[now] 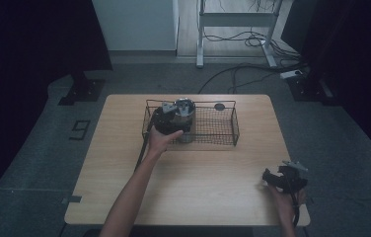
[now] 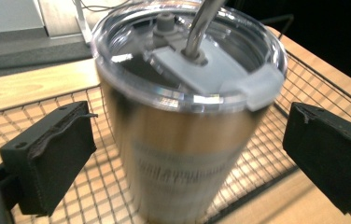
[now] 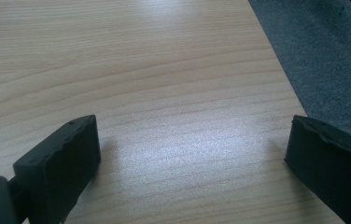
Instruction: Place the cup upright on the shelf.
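Now left tongs (image 2: 187, 158) gape around steel tumbler (image 2: 187, 140), pads apart.

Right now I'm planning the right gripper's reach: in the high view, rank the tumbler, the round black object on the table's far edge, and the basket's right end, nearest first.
From the right gripper:
1. Basket, right end.
2. Tumbler, basket's left part.
3. Round black object, behind the basket; close to the tumbler's distance, so uncertain.

left gripper (image 2: 183, 154): jaws spread wide, pads clear on both sides
right gripper (image 3: 192, 163): jaws gaping open, held low, nothing between them
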`<state>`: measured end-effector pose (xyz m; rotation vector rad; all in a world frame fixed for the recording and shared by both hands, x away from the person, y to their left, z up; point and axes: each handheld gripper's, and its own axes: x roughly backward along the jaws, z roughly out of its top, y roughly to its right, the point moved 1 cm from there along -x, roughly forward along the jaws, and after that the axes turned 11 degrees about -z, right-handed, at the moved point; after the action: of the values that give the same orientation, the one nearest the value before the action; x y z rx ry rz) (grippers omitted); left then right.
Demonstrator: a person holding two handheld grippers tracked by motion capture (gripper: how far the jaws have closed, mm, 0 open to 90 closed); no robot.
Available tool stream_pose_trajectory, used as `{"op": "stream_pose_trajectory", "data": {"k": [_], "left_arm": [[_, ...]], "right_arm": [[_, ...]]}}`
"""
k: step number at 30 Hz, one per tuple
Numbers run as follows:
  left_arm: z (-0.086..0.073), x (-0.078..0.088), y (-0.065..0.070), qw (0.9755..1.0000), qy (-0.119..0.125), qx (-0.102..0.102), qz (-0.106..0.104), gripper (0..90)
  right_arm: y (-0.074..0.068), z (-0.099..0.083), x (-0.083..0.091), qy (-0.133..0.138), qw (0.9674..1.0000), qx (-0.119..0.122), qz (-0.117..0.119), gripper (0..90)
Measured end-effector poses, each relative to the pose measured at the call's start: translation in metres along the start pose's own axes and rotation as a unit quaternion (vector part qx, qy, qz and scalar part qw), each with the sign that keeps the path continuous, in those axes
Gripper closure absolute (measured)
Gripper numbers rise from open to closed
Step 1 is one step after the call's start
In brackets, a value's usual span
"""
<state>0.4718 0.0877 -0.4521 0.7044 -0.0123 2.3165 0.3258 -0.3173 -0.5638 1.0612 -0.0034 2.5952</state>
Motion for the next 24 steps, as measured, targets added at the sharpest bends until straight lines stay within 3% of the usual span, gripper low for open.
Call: {"op": "stream_pose_trajectory", "data": {"k": [6, 14, 17, 24], "left_arm": [[-0.013, 0.022, 0.005, 0.9999, -0.012, -0.002, -0.001, 4.1], [-0.037, 0.06, 0.01, 0.9997, -0.005, -0.002, -0.024, 5.6], [-0.044, 0.079, 0.012, 0.9996, 0.001, -0.012, -0.027, 10.6], [-0.057, 0.101, 0.016, 0.9993, 0.0, -0.011, -0.036, 11.1]], "right_arm": [[0.0, 0.0, 0.0, 0.0, 1.0, 0.0, -0.001, 3.1], [0.0, 0.0, 0.0, -0.001, 1.0, -0.001, -0.001, 3.1], [0.0, 0.0, 0.0, -0.001, 1.0, 0.0, -0.001, 3.2], [0.0, 0.0, 0.0, -0.001, 1.0, 0.0, -0.001, 3.2]]}}
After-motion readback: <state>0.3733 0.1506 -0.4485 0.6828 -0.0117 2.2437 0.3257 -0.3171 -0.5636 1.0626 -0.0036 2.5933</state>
